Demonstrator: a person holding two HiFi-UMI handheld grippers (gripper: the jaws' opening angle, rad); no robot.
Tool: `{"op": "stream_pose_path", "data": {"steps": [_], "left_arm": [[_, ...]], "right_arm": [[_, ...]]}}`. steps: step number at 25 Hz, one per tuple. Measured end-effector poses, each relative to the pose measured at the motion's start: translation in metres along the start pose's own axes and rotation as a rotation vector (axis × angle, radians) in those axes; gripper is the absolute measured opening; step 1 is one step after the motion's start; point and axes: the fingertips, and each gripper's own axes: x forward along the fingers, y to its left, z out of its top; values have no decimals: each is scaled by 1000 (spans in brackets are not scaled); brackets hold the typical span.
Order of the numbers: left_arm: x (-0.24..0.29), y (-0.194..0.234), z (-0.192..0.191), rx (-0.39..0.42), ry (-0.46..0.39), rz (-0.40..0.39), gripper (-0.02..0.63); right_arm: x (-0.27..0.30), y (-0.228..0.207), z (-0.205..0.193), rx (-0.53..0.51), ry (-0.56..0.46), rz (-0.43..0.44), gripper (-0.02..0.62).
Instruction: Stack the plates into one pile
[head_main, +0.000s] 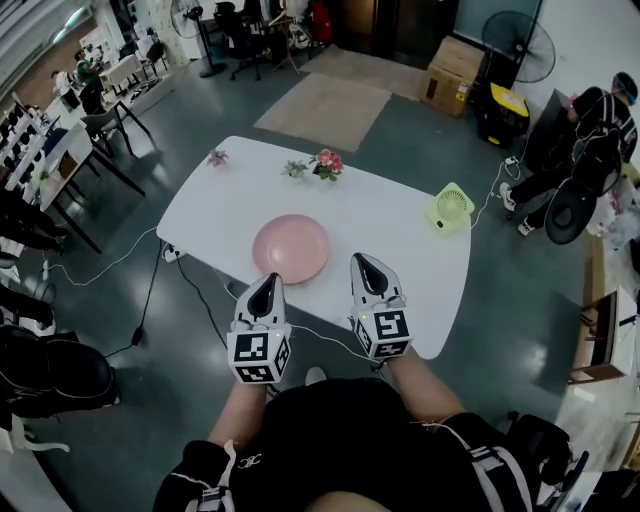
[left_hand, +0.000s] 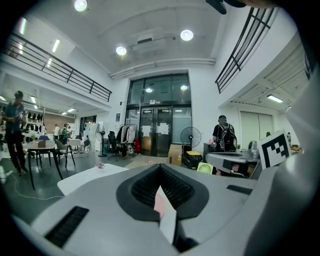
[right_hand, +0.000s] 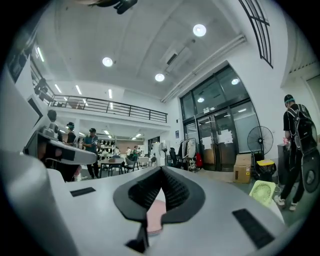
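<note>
- Right gripper (head_main: 360, 260): jaws fully together with nothing between them; the pink sliver in the slit in its own view is the plates lying beyond, not a held item.
- Left gripper (head_main: 269, 279): jaws likewise closed and empty; the same pink sliver shows past its tips.
- Both are held at the near edge of the worktop (head_main: 395, 215), carrying nothing; judged a stand-off posture, since no loose plate is seen to fetch.
- Pose: both point about level, away from the person and towards the plates; the forearms run side by side from the body with the marker cubes uppermost; the left tips sit close to the near rim, the right tips just to its right; no contact is evident.
- Plates (head_main: 290, 248): one round pink pile near the worktop's front edge; the number in it cannot be told; stacking judged complete.
- Flowers (head_main: 327, 163) and fan (head_main: 452, 208) stand well apart from the pile; no obstruction.
</note>
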Motion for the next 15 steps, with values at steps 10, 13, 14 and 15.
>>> {"op": "stream_pose_path", "data": {"steps": [10,13,14,15], "left_arm": [[-5,-17,-2,9,4,9,14],[-6,-22,-6,6,12,15,14],[-7,-24,-7,5,14,16,14],[-8,-26,-9,4,17,17,14]], "right_arm": [[-18,-12,-1,7,0,-7,12],[-23,-15,-1,6,1,-3,12],[-24,-16,-2,7,2,-2,12],[-26,-17,-2,8,3,-1,12]]}}
